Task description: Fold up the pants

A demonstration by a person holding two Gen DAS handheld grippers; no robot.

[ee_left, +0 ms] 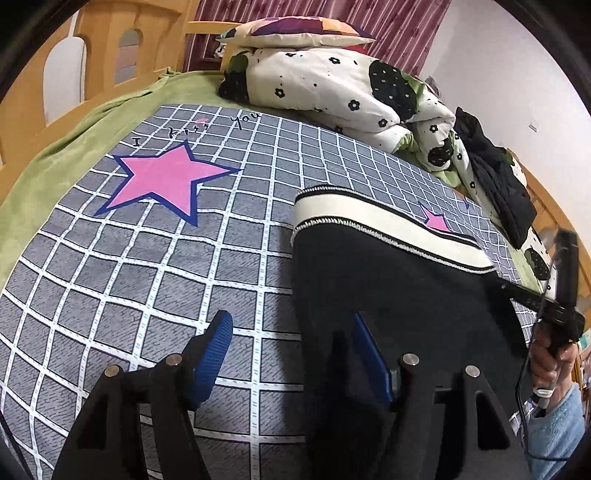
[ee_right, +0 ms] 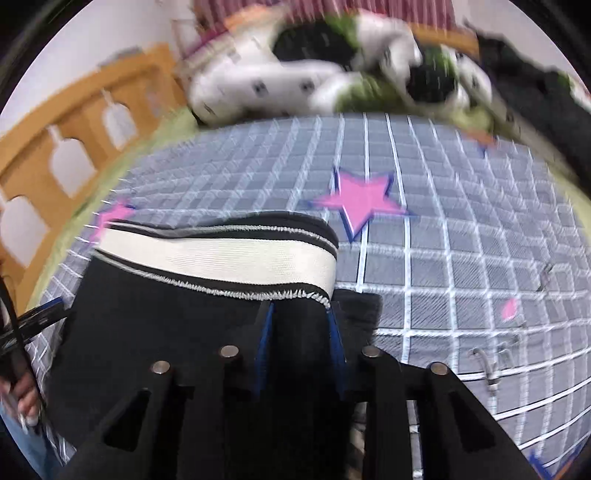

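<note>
Black pants (ee_left: 388, 295) with a white, black-striped waistband (ee_left: 369, 218) lie flat on the grey checked bed cover (ee_left: 147, 277). My left gripper (ee_left: 291, 332) hovers over their left edge, open, with nothing between its blue pads (ee_left: 218, 350). In the blurred right wrist view, my right gripper (ee_right: 300, 321) sits at the right end of the waistband (ee_right: 221, 258). Its jaws are narrow and black cloth of the pants (ee_right: 166, 332) fills the gap. A hand (ee_left: 550, 362) in a light blue sleeve holds that gripper at the pants' far right edge.
A white quilt with black flowers (ee_left: 332, 85) and a pillow (ee_left: 295, 31) are piled at the head of the bed. A black garment (ee_left: 495, 177) lies to their right. A wooden rail (ee_left: 103, 48) and green sheet (ee_left: 74, 147) border the cover's left side.
</note>
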